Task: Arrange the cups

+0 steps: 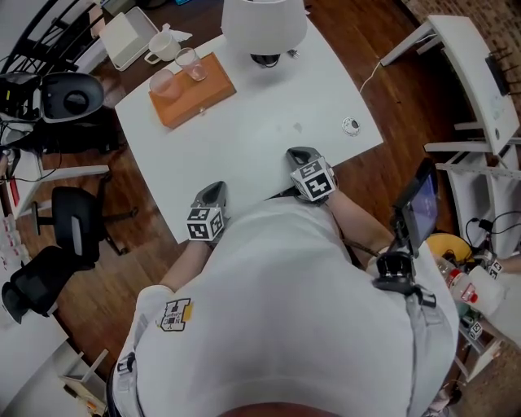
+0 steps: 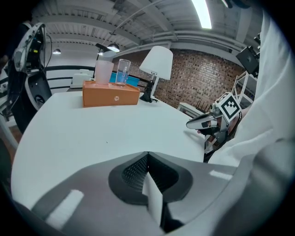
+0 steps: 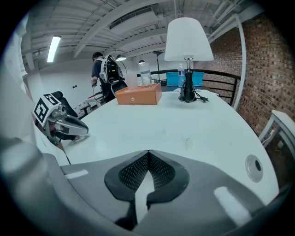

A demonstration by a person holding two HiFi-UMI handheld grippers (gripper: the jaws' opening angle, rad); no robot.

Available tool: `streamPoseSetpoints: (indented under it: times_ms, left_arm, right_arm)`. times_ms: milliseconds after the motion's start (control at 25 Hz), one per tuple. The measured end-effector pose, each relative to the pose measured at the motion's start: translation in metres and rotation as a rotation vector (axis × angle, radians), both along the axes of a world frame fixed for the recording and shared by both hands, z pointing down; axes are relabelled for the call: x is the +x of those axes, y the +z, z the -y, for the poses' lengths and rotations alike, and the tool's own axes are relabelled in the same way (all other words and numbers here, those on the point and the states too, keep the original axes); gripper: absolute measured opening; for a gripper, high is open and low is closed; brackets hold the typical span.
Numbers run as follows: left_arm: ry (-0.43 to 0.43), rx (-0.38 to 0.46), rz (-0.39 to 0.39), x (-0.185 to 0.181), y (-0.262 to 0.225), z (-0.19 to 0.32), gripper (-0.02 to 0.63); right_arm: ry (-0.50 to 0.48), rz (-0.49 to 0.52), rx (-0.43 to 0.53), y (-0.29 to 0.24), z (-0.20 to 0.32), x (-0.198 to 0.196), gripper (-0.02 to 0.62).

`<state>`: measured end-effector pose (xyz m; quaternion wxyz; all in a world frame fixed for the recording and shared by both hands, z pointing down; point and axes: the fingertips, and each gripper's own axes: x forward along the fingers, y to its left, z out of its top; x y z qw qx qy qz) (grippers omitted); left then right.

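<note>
On the orange box [image 1: 192,91] at the far left of the white table [image 1: 269,130] stand two cups, a frosted pink cup [image 1: 161,81] and a clear glass [image 1: 193,63]. A white mug [image 1: 163,46] sits just beyond the box at the table's corner. In the left gripper view the pink cup [image 2: 103,71] and the clear glass [image 2: 122,72] stand side by side on the box [image 2: 110,93]. My left gripper [image 1: 214,190] and right gripper [image 1: 298,153] rest at the near table edge, far from the cups. Both are shut, with nothing between the jaws.
A white table lamp [image 1: 264,24] stands at the far middle of the table, right of the box. A small round disc [image 1: 351,125] lies near the right edge. Office chairs [image 1: 73,224] and a white tray [image 1: 128,37] are off the table at left.
</note>
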<state>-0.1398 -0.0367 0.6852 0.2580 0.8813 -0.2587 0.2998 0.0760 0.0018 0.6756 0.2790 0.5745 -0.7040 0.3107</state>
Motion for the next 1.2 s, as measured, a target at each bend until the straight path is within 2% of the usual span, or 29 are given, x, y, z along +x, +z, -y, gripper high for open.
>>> streamPoseSetpoints:
  times_ms: [960,1200]
  left_arm:
    - [0.016,-0.006,0.005,-0.001,0.001,0.004,0.0]
    - [0.032,-0.003,0.016,-0.002,0.001,-0.001,0.0]
  right_arm:
    - [-0.006,-0.014,0.015,-0.011,0.011,0.0,0.0]
    - [-0.032,-0.02,0.013,-0.012,0.01,-0.005,0.0]
